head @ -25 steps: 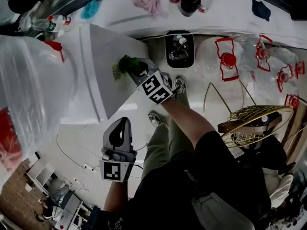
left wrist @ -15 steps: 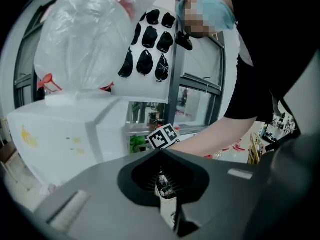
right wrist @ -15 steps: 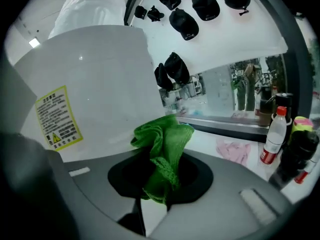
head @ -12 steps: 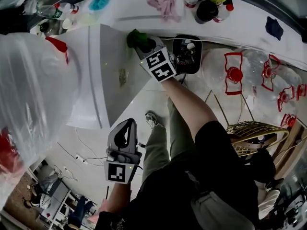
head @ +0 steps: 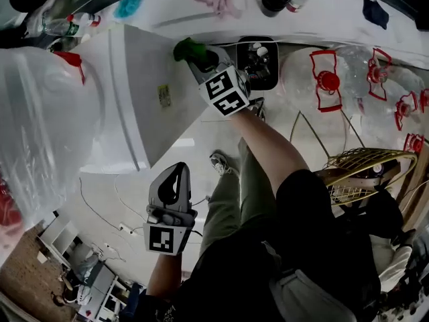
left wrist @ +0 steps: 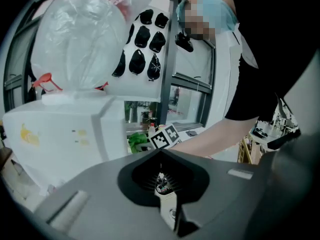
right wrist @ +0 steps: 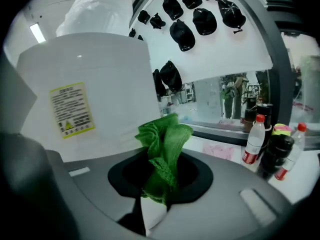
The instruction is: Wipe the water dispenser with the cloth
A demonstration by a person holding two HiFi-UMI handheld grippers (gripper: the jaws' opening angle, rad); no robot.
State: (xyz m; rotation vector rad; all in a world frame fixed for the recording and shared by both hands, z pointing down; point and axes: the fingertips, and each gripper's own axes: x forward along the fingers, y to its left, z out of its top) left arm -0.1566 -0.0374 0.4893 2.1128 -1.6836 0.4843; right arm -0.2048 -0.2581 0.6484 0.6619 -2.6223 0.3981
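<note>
Water dispenser (head: 144,99) seemingly touches the cloth (right wrist: 162,151) clamped between right gripper (right wrist: 154,196) fingers; left gripper (head: 173,180) fingers closed.

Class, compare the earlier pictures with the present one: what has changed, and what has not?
The right gripper, shut on the green cloth, swept along the water dispenser's side panel, from beside the yellow label to the panel's far edge. The left gripper stayed low, empty.

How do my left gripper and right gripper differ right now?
The right gripper is shut on a crumpled green cloth; the left gripper is shut on nothing. The right gripper is up at the tall white water dispenser's side; the left gripper hangs lower, apart from it. Both are the same grey two-jaw type.
</note>
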